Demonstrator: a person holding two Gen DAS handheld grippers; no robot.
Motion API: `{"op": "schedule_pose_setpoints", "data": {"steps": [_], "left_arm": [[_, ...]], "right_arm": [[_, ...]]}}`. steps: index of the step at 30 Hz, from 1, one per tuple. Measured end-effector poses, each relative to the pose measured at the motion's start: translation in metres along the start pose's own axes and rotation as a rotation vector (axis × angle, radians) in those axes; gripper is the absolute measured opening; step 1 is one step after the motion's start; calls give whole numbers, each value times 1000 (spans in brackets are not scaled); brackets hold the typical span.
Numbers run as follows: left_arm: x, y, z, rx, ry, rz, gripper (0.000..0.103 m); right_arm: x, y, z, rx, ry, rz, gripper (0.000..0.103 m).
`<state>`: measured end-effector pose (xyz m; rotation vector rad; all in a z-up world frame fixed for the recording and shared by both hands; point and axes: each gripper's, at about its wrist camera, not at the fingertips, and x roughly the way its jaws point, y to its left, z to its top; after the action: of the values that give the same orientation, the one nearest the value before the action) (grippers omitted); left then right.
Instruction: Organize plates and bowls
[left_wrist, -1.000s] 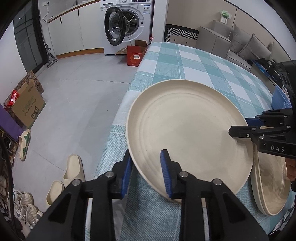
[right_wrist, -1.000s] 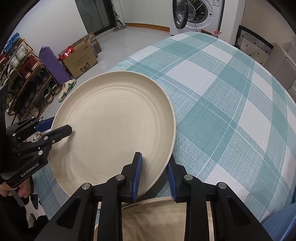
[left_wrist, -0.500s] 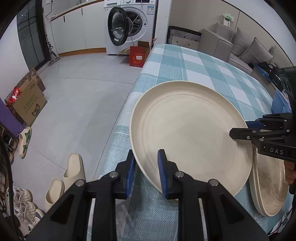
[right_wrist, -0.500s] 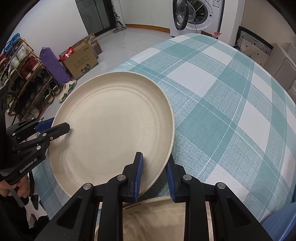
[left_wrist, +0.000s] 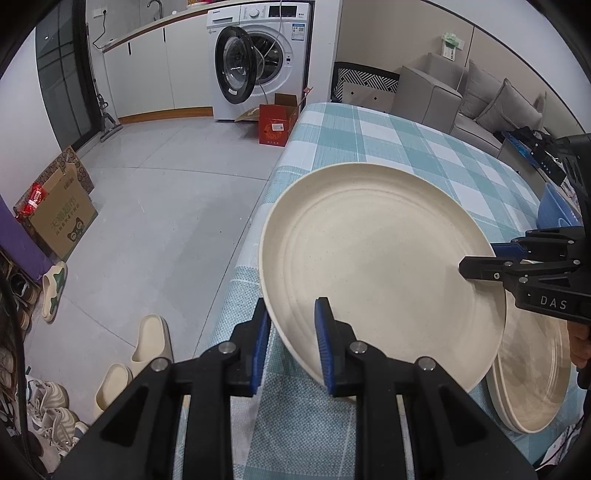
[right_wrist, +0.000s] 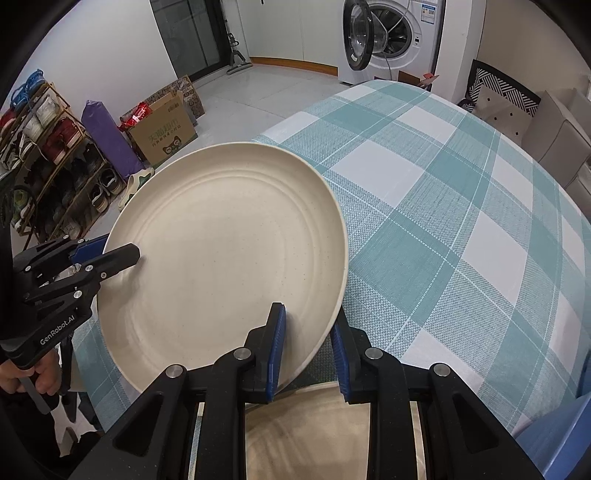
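Note:
A large cream plate hangs tilted just above the near corner of the teal checked table, gripped at two opposite points of its rim. My left gripper is shut on the rim on one side. My right gripper is shut on the rim on the other side. Under the right gripper lies a stack of cream plates on the cloth. A blue bowl shows partly beside it.
The table edge runs just left of the held plate, with grey floor beyond. On that floor are beige slippers, a cardboard box, a red box and a washing machine. A shoe rack stands further left, a sofa behind the table.
The left jaws narrowed onto the plate's rim. The plate and both hands have otherwise barely shifted.

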<state>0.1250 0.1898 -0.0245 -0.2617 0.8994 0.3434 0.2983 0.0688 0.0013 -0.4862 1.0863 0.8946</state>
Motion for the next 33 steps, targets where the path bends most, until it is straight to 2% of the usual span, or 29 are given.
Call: {"op": "schedule_pose_setpoints", "data": {"steps": [13,33], "left_arm": [[-14,-11,8,27,-39,-11,22],[-32,-47,17,111,-76,-47,22]], "right_arm": [[-27,-2,-6,17,-42,-20,24],[-75,-17,-37,83,-110,-54,24]]}}
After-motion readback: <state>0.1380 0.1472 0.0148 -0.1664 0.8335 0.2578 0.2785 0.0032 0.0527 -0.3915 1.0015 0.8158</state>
